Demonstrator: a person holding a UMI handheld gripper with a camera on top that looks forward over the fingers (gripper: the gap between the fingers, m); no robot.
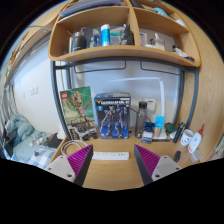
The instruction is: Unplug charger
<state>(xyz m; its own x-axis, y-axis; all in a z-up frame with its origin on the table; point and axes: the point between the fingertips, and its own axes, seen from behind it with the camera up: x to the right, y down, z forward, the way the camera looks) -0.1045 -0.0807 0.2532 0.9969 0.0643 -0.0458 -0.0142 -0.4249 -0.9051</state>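
Note:
A white power strip (110, 155) lies flat on the wooden desk (112, 175), just ahead of my fingers and between their lines. Whether a plug sits in it I cannot tell. On the back wall, right of the boxes, a white socket plate (143, 106) carries something dark that may be a charger, with a cable hanging down. My gripper (112, 165) is open, its magenta pads (78, 158) spread wide on either side of the strip, and nothing is held.
Two toy boxes, a green one (78, 112) and a blue one (112, 115), stand against the wall behind the strip. Small bottles (150, 128) and a white bottle (195, 140) stand to the right. Clutter (25, 140) fills the left. A loaded shelf (100, 50) hangs overhead.

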